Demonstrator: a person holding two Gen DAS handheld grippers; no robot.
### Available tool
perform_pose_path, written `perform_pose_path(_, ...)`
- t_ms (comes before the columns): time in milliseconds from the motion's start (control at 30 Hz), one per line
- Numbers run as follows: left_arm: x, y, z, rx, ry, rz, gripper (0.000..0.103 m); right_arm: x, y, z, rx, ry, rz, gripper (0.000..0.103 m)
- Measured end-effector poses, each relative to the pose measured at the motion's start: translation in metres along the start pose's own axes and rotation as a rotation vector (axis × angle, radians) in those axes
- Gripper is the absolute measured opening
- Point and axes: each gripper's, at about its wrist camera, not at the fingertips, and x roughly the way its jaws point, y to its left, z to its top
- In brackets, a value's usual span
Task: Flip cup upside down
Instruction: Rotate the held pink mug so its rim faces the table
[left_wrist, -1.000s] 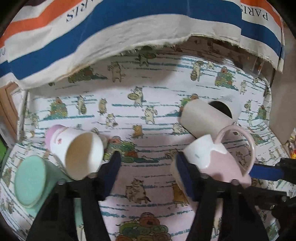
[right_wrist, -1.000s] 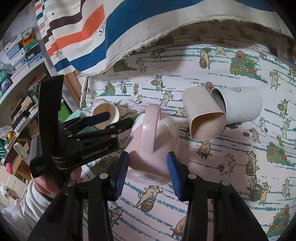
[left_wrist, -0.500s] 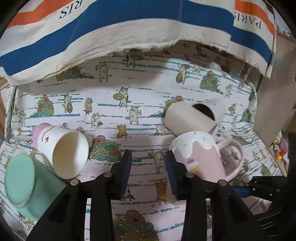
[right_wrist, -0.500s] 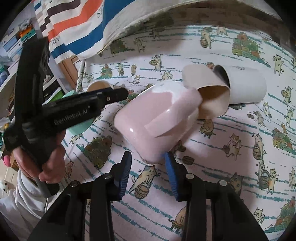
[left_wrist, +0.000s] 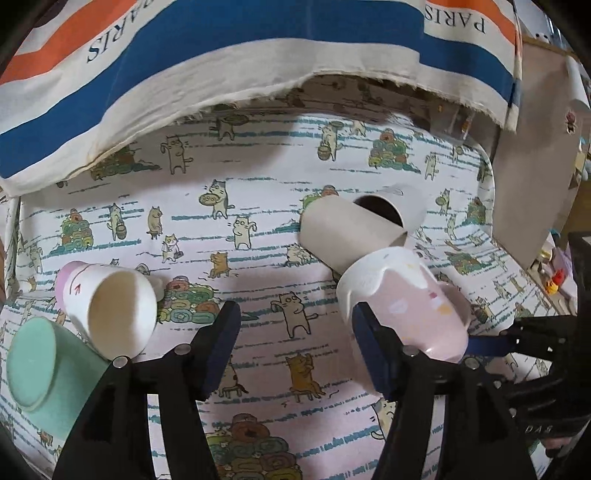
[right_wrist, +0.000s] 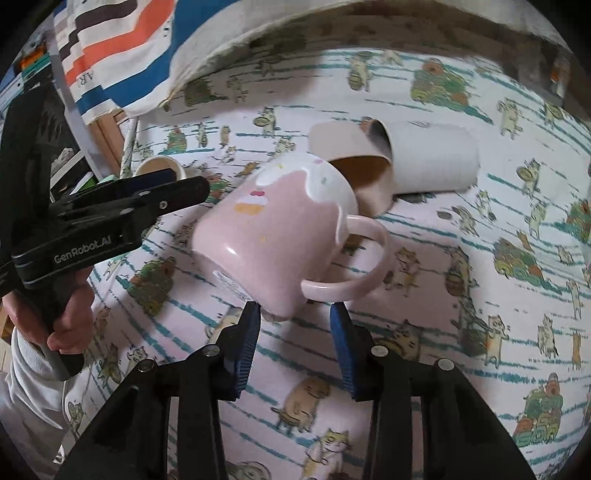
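A pink mug (right_wrist: 275, 236) with a white icing pattern and a loop handle is tilted, its base toward my right gripper (right_wrist: 293, 341) and its mouth toward the far cups. My right gripper's jaws stand open just below the mug's base, with nothing between them. In the left wrist view the mug (left_wrist: 402, 302) sits just right of my left gripper (left_wrist: 293, 345), which is open and empty; its right finger (left_wrist: 373, 354) is close beside the mug. Whether the mug touches the cloth I cannot tell.
Two beige cups (left_wrist: 347, 236) lie on their sides behind the mug. A white paper cup (left_wrist: 110, 306) and a mint green cup (left_wrist: 40, 369) lie at the left. A striped cloth (left_wrist: 258, 48) hangs over the back. A cardboard board (left_wrist: 535, 155) stands at right.
The pink mug has tipped further, its base now toward my right gripper and its handle swung to the right. My right gripper has opened off it. My left gripper has opened wider.
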Motion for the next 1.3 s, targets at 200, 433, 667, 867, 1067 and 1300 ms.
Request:
perform_pose_path(200, 0.004, -0.011, -0.005, 0.047, 0.009, -0.007, 0.062, -0.005, -0.012, -0.010, 0.014, 0.012, -0.013, 0.041)
perform_pose_path(433, -0.010, -0.019, -0.006, 0.019, -0.005, -0.030, 0.078, -0.034, -0.029, -0.022, 0.032, -0.090, -0.097, 0.051)
perform_pose_path(667, -0.033, -0.045, -0.010, 0.024, -0.075, 0.073, 0.091, -0.066, -0.038, -0.007, -0.003, -0.304, -0.220, 0.068)
perform_pose_path(867, -0.028, -0.070, -0.007, -0.006, -0.027, 0.045, 0.102, -0.088, -0.061, -0.007, 0.066, -0.513, -0.328, 0.083)
perform_pose_path(1067, -0.006, -0.083, -0.010, -0.071, 0.053, -0.049, 0.102, -0.098, -0.078, -0.016, 0.111, -0.578, -0.293, 0.087)
perform_pose_path(1300, 0.017, -0.097, -0.009, -0.048, 0.121, 0.014, 0.102, -0.094, -0.058, -0.020, 0.047, -0.563, -0.265, 0.088)
